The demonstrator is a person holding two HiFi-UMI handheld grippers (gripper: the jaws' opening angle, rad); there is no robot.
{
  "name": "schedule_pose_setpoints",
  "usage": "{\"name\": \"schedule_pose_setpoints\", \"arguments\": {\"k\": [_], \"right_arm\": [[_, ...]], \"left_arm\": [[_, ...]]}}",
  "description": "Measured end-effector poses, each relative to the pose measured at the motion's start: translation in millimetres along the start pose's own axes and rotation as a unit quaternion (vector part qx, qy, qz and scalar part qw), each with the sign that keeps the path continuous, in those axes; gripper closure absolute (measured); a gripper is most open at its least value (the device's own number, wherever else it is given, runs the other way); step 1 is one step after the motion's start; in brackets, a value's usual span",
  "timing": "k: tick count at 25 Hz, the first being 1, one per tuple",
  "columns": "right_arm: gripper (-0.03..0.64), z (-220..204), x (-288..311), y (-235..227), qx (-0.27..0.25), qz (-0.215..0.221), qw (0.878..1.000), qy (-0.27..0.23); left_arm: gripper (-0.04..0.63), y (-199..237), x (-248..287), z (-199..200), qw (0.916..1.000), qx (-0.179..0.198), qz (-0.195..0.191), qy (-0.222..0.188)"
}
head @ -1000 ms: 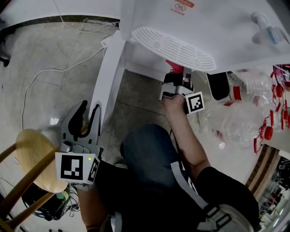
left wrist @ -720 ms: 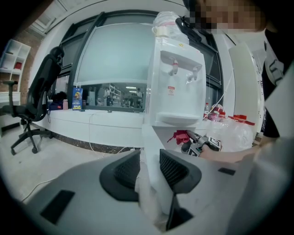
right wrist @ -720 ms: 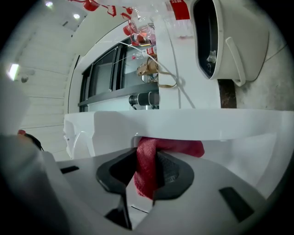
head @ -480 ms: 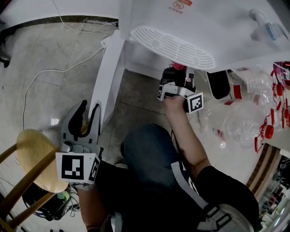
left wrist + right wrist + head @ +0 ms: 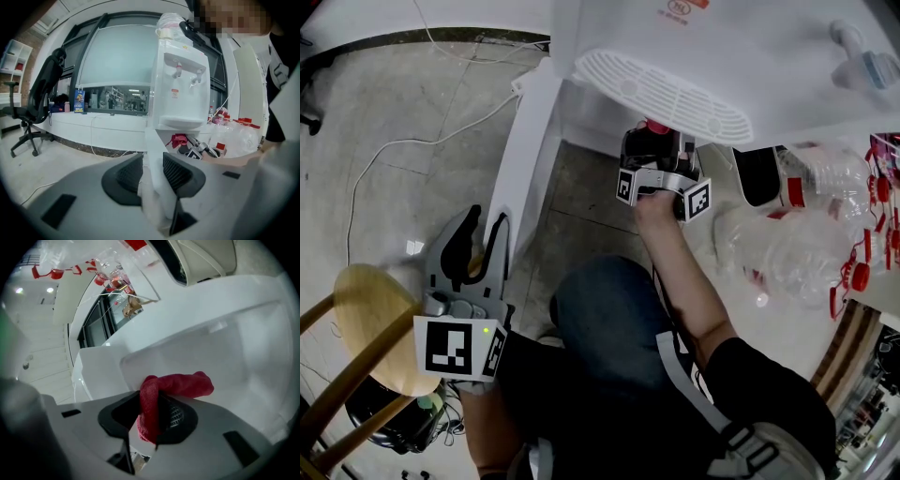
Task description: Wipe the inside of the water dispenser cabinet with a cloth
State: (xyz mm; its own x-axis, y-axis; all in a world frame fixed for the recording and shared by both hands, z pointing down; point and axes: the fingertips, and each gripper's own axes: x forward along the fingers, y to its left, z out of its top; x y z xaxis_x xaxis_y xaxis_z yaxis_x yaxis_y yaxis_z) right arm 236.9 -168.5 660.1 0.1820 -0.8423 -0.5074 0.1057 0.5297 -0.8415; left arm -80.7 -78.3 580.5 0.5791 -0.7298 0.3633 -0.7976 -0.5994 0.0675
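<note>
The white water dispenser [image 5: 741,47] stands at the top of the head view, with its lower cabinet door [image 5: 525,159] swung open. My left gripper [image 5: 478,246] is shut on that door's edge [image 5: 152,183], which runs between its dark pads. Under the drip tray [image 5: 661,94], my right gripper [image 5: 654,142] reaches into the cabinet, shut on a red cloth [image 5: 657,126]. In the right gripper view the cloth [image 5: 176,386] is bunched between the jaws of the right gripper [image 5: 150,416] and lies against the white inner wall [image 5: 243,348]. The left gripper view shows the cloth [image 5: 178,139] inside the cabinet opening.
Clear plastic bottles with red caps [image 5: 806,234] lie right of the dispenser. A round wooden stool [image 5: 366,337] stands at the lower left, beside my left gripper. A white cable [image 5: 394,150] trails over the floor. An office chair [image 5: 40,103] stands far left.
My right gripper has moved up and deeper under the drip tray and rolled, so both marker faces now show. The left gripper has stayed on the door.
</note>
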Motion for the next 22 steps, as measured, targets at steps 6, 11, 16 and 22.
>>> {"name": "schedule_pose_setpoints", "arguments": {"k": [6, 11, 16, 22], "right_arm": [[0.509, -23.5, 10.5, -13.0, 0.050, 0.013, 0.999, 0.017], [0.509, -47.1, 17.0, -21.4, 0.073, 0.014, 0.997, 0.036], [0.509, -76.8, 24.8, -29.0, 0.066, 0.007, 0.994, 0.081], [0.509, -102.1, 31.6, -37.2, 0.047, -0.003, 0.992, 0.117]], "left_arm": [[0.454, -0.1, -0.5, 0.4, 1.0000, 0.008, 0.004, 0.000], [0.454, 0.2, 0.0, 0.2, 0.9999, 0.012, 0.007, 0.001], [0.454, -0.9, 0.4, 1.0, 0.9999, 0.015, 0.009, 0.001], [0.454, 0.5, -0.3, -0.1, 0.9998, 0.017, 0.011, 0.001]]}}
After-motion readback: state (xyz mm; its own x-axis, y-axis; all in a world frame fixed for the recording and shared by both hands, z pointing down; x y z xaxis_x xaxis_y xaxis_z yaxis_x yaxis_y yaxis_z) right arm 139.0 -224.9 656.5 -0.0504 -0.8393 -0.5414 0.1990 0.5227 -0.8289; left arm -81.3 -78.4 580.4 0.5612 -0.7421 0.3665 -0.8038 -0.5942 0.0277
